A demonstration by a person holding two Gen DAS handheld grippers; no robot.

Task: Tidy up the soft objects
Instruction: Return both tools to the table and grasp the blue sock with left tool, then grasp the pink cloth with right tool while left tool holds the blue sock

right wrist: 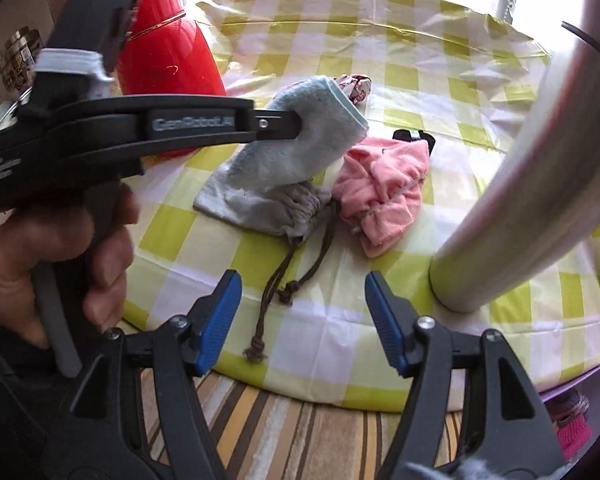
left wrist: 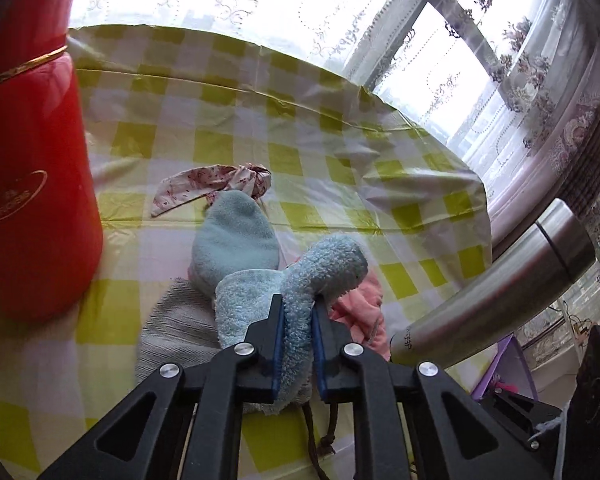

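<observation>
Now left hand-held gripper [left wrist: 297, 312] clamped on light blue fleece sock [left wrist: 300, 280], lifted above grey drawstring pouch [right wrist: 260, 204] at desk [right wrist: 400, 80] centre. Pink cloth [right wrist: 380, 188] touching pouch at its 3 o'clock. Floral scrunchie [left wrist: 216, 188] just beyond sock at 12 o'clock. Red canister [left wrist: 32, 184] at 9 o'clock. Steel flask [left wrist: 500, 280] at 3 o'clock. Right hand-held gripper [right wrist: 302, 320] spread wide, holding nothing, near desk edge at 6 o'clock.

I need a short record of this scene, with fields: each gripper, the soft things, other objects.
left gripper: shut on blue sock
right gripper: open, holds nothing
grey pouch: on the tablecloth, under the sock, cords trailing
pink cloth: right of the pouch
floral band: behind the sock
others: red canister, steel flask
</observation>
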